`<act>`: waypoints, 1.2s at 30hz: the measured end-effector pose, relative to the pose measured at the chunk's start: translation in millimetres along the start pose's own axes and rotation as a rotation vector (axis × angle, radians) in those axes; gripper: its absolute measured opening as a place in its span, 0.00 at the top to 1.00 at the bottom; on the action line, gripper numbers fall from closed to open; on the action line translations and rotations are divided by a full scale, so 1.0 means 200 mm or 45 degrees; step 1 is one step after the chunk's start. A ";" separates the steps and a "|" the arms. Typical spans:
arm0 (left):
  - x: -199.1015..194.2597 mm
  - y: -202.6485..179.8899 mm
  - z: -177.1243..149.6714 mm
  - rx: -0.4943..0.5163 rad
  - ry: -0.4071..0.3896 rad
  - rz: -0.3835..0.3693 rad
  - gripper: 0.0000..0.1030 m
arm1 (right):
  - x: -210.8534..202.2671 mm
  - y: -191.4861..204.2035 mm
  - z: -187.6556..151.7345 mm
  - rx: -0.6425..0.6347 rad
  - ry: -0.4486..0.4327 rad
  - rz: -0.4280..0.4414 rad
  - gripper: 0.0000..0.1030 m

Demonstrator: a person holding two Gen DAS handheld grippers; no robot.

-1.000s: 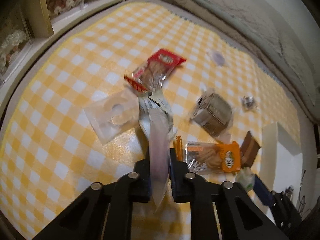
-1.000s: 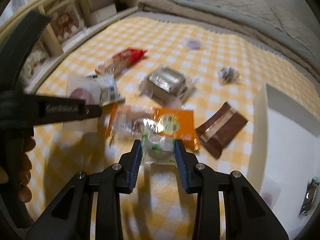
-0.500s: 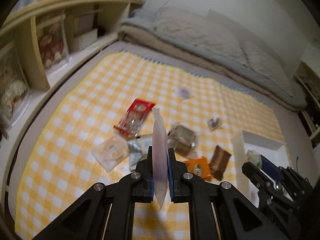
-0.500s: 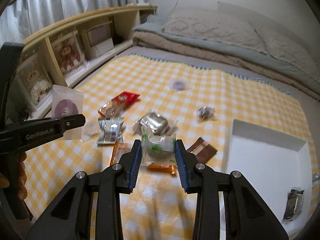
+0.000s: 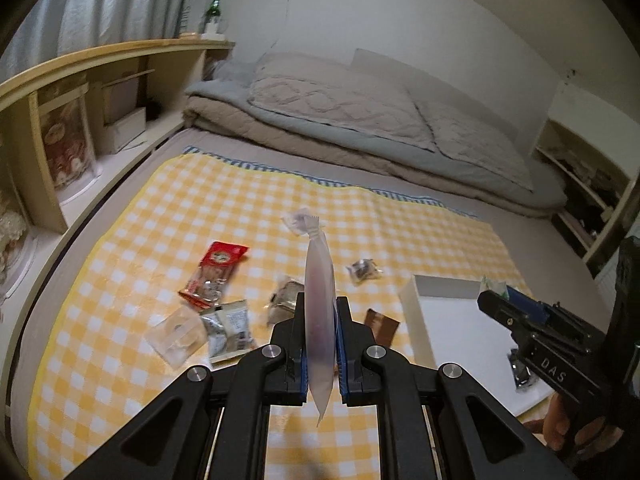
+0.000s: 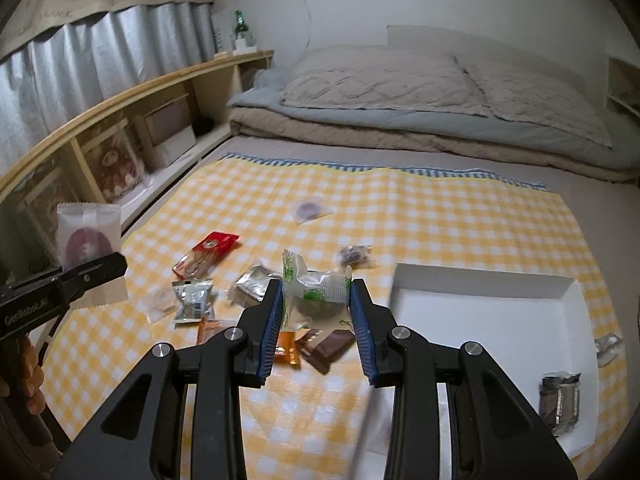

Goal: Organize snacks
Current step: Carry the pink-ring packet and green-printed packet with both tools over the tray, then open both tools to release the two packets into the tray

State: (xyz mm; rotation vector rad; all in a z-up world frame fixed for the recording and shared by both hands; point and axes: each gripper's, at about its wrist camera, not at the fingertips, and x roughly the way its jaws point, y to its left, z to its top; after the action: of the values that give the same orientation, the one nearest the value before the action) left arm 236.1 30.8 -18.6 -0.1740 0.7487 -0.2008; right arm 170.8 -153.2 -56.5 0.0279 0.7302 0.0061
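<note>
Both hands carry a snack above the checked mat. The left gripper (image 5: 320,344) has its jaws clamped tight on a flat translucent packet (image 5: 319,300) held edge-on; the right gripper (image 6: 316,316) pinches a green-printed clear wrapper (image 6: 316,292). The white tray (image 6: 480,320) lies at lower right. Best to carry each over its rim, lower it close, then release one at a time.

Loose snack packets (image 6: 196,300) lie on the yellow-checked mat (image 6: 440,224); the white rectangular tray (image 6: 480,320) sits to their right, folded bedding (image 6: 400,120) behind.
</note>
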 end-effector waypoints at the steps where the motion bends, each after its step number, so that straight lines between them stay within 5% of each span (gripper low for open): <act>1: 0.01 -0.02 0.01 0.006 0.002 -0.004 0.90 | -0.01 -0.03 0.00 0.005 -0.001 -0.014 0.67; 18: 0.41 -0.63 0.03 0.216 0.134 -0.171 0.89 | -0.15 -0.58 -0.15 0.095 0.070 -0.238 0.67; 36: 0.90 -1.16 -0.28 0.465 0.508 -0.412 0.89 | -0.14 -0.98 -0.44 0.248 0.349 -0.300 0.67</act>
State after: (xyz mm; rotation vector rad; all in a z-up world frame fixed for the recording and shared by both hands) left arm 298.0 -242.0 -124.3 0.0986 1.0630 -0.6888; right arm 90.4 -347.2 -108.7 0.1291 1.0026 -0.2912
